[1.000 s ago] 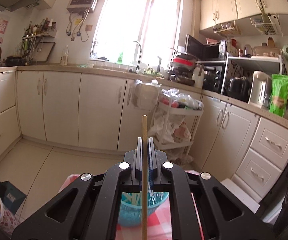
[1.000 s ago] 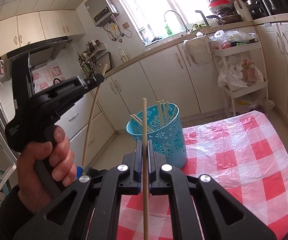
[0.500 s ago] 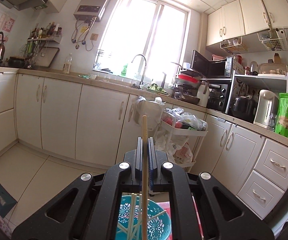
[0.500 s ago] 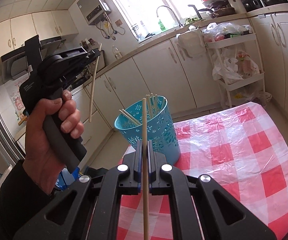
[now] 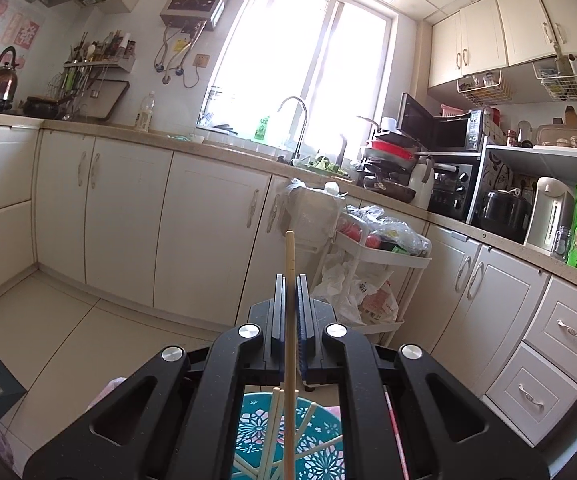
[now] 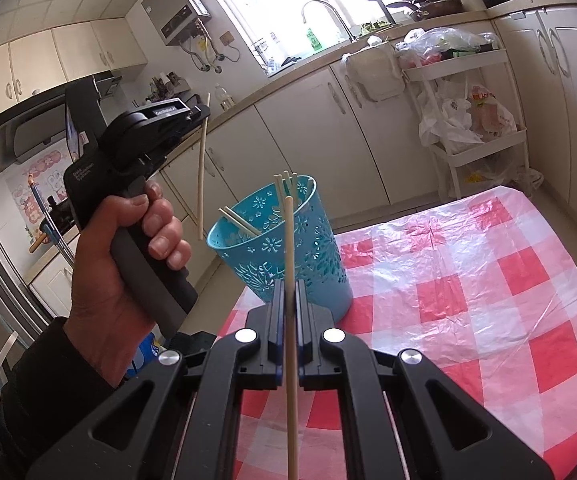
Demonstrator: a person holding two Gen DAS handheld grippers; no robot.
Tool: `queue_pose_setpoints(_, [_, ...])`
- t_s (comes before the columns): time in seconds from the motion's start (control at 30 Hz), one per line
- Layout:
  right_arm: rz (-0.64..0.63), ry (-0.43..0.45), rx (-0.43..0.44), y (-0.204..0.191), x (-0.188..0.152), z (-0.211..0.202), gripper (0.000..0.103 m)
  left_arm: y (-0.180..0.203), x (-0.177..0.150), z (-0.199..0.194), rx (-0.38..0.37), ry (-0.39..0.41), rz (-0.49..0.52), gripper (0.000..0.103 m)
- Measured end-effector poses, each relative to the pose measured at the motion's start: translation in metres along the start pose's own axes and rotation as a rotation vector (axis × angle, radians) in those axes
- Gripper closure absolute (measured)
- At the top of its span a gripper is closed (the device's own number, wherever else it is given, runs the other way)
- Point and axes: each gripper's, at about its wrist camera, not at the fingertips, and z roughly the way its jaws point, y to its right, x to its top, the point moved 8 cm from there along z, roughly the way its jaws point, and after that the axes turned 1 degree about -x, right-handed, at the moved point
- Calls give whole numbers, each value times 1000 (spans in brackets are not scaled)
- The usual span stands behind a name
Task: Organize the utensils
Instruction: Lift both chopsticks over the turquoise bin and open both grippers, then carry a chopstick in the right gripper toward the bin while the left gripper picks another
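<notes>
A teal perforated basket (image 6: 288,248) stands on the red-and-white checked tablecloth (image 6: 468,280) with several wooden chopsticks leaning in it. My left gripper (image 6: 202,114), held in a person's hand (image 6: 128,272), is shut on a chopstick (image 6: 201,176) that hangs upright just left of the basket's rim, above it. In the left wrist view that chopstick (image 5: 289,320) runs between the shut jaws, and the basket (image 5: 288,440) lies right below. My right gripper (image 6: 288,292) is shut on another upright chopstick (image 6: 289,280), close in front of the basket.
Cream kitchen cabinets (image 5: 168,232) line the far walls. A white trolley with bags (image 5: 372,272) stands by the counter, also in the right wrist view as the trolley (image 6: 476,100). The table's left edge drops to the floor beside the basket.
The left gripper with its chopstick moved toward the basket and lower, so the basket now sits directly under it. The right gripper sank slightly; the basket looks nearer.
</notes>
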Motion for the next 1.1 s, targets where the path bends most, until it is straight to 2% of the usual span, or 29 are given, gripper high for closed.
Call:
queue_pose_setpoints(0.43, [8, -16, -7, 4, -5, 5, 97, -12, -36, 6, 24, -70, -5, 98])
queue_pose_setpoints(0.67, [4, -13, -8, 1, -3, 4, 97, -25, -25, 0, 12, -69, -45, 98])
queue_pose_setpoints(0.8, [-15, -40, -19, 2, -10, 4, 97, -46, -16, -21, 20, -82, -81, 97])
queue_pose_setpoints(0.83, [-24, -53, -26, 3, -14, 3, 97, -57, -17, -32, 30, -94, -96, 94])
queue_pose_setpoints(0.87, [-43, -84, -45, 4, -22, 5, 97, -67, -21, -41, 45, -111, -101, 91])
queue_pose_setpoints(0.93, [-68, -167, -83, 12, -42, 14, 97, -95, -39, -56, 121, -173, -94, 73])
queue_pose_setpoints(1.0, [-69, -239, -114, 22, -61, 23, 97, -134, -75, -67, 224, -297, -102, 71])
queue_pose_setpoints(1.1, [-76, -294, -158, 35, -79, 32, 97, -181, -139, -74, 306, -507, -171, 71])
